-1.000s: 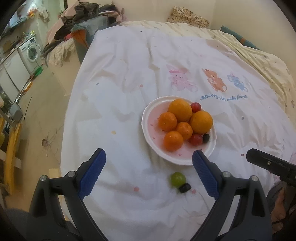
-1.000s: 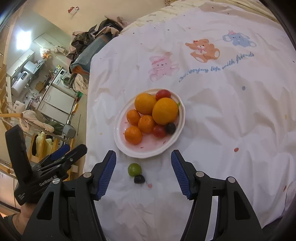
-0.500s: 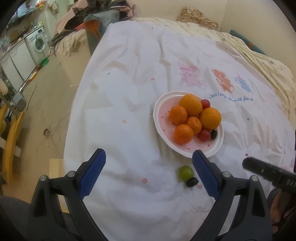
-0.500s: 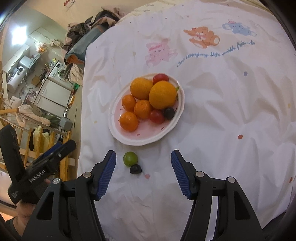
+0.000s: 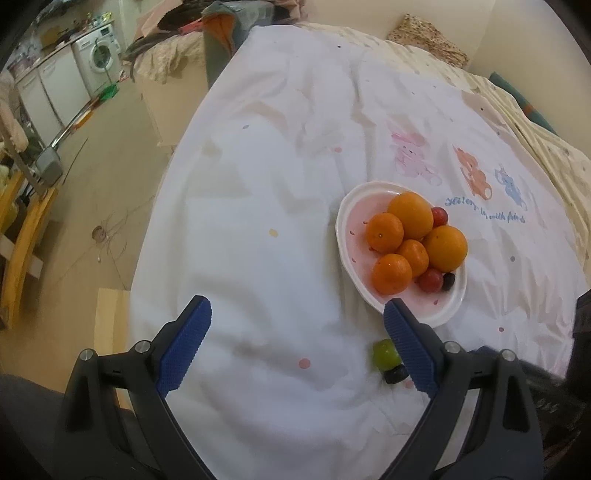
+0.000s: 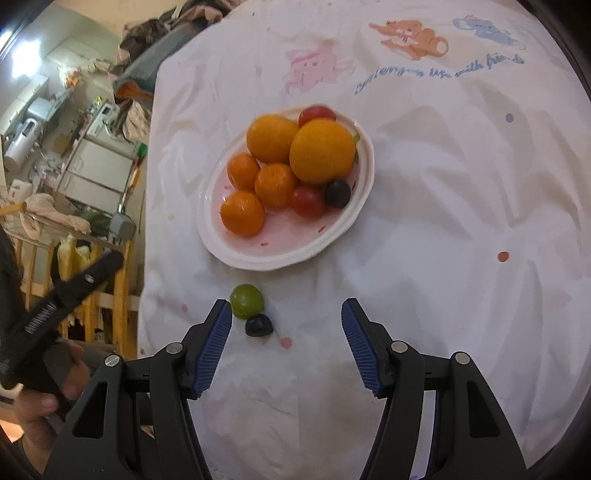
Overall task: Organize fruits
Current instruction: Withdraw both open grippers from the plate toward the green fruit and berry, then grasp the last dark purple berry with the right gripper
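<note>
A white plate (image 6: 354,225) (image 5: 347,218) on the white cloth holds two large oranges, three small tangerines, two red cherry tomatoes and a dark grape. On the cloth in front of the plate lie a green grape (image 6: 246,301) (image 5: 384,353) and a dark grape (image 6: 259,325) (image 5: 394,375). My right gripper (image 6: 286,309) hovers open just behind them, both grapes near its left finger. My left gripper (image 5: 297,310) is open over bare cloth, and its right finger partly covers the two loose grapes.
The cloth with printed cartoon animals (image 6: 406,29) covers a table or bed. Its left edge drops to the floor, where a yellow wooden frame (image 6: 118,266), a washing machine (image 5: 98,59) and piled clothes (image 5: 221,22) stand. A hand (image 6: 44,387) grips the left tool.
The right gripper has come down toward the two loose grapes, which now lie close to its left finger. The left gripper has shifted left and rolled, so plate and grapes slid rightward in its view.
</note>
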`<state>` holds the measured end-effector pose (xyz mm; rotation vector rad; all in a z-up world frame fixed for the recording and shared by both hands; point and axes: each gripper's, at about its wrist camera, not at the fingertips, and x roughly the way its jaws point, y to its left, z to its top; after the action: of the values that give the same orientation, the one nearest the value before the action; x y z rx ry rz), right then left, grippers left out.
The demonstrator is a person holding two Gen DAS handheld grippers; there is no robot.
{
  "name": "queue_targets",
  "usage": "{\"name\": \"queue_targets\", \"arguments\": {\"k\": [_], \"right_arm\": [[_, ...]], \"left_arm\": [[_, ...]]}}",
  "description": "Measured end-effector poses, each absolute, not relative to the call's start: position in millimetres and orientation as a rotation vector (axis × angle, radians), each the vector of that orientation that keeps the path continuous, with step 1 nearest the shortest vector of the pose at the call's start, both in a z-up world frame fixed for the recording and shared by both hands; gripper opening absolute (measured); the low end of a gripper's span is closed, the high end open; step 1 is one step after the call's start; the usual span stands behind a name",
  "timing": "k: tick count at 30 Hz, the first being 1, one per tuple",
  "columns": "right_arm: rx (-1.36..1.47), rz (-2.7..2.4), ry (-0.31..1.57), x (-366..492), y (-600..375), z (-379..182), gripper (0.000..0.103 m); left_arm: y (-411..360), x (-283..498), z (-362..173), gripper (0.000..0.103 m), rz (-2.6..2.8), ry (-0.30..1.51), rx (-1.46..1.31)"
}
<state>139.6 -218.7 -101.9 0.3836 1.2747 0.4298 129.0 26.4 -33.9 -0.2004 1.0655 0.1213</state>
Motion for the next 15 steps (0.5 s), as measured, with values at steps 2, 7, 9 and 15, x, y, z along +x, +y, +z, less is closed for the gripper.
{"name": "queue_targets", "arguments": {"k": [2,7,9,15], "right_arm": [[0.356,0.443,1.302,140.7,-210.7,-109.1,0.065],[0.198,0.520,1.360,139.4,-172.6,-129.1,0.064],[0.082,0.546,1.342,135.7,-154.6,-134.9,0.062],[-0.097,0.582,1.263,127.2,-129.4,-140.0,0.031]], "left_arm": [[27.9,129.5,-34.6,0.093,0.120,1.073,-0.217],[30.1,130.2,-36.3,0.093,0.114,1.085,-0.232],[31.4,131.3,-37.7,0.093,0.120,1.083,-0.230],[34.3,135.1,-40.2,0.093,0.139,1.084,-0.239]]}}
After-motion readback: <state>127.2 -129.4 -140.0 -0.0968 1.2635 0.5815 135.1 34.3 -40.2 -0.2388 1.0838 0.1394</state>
